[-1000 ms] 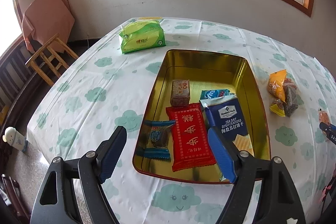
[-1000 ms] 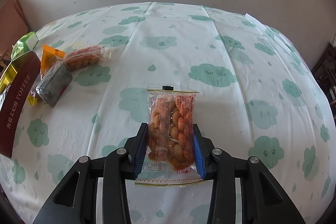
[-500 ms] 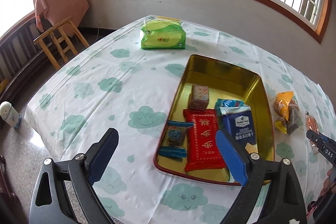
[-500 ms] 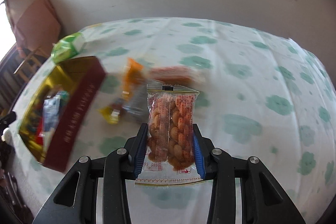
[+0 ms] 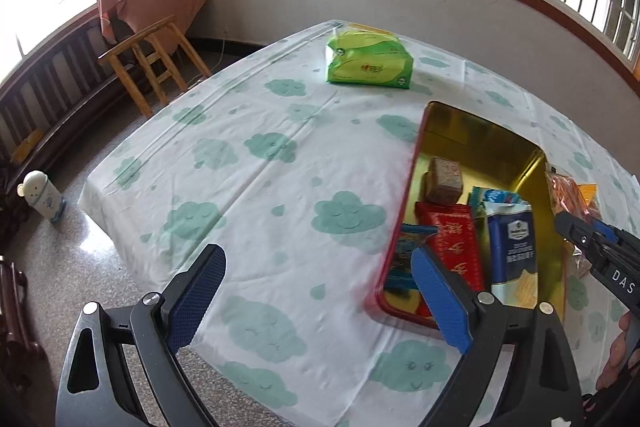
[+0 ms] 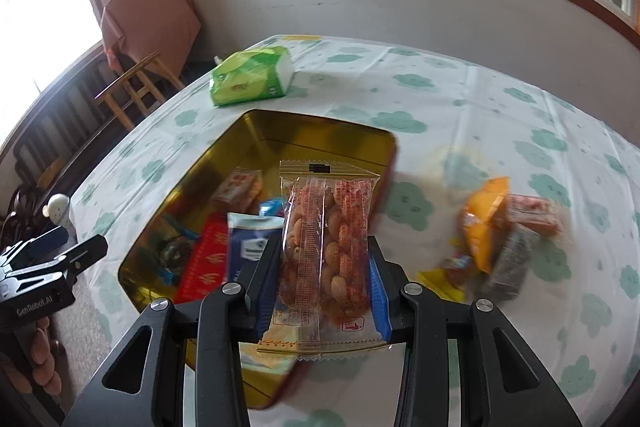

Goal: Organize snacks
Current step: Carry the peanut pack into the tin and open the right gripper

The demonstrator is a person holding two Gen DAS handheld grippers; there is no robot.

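My right gripper (image 6: 325, 291) is shut on a clear packet of peanuts (image 6: 325, 247) and holds it in the air over the near right part of the gold tin (image 6: 304, 135). The tin (image 5: 480, 139) holds a red packet (image 5: 456, 243), a blue cracker packet (image 5: 512, 251), a brown block (image 5: 443, 181) and a small blue-wrapped sweet. My left gripper (image 5: 316, 303) is open and empty above the tablecloth, left of the tin. The right gripper also shows at the right edge of the left wrist view (image 5: 596, 247).
A green tissue pack (image 5: 368, 63) lies at the far side of the table. A loose pile of snacks (image 6: 500, 235) lies right of the tin. A wooden stool (image 5: 152, 63) and a small white bottle (image 5: 42, 195) stand on the floor at the left.
My right gripper has swung left with the peanut packet, from over the bare cloth to above the tin. My left gripper has drawn back to the left, off the tin.
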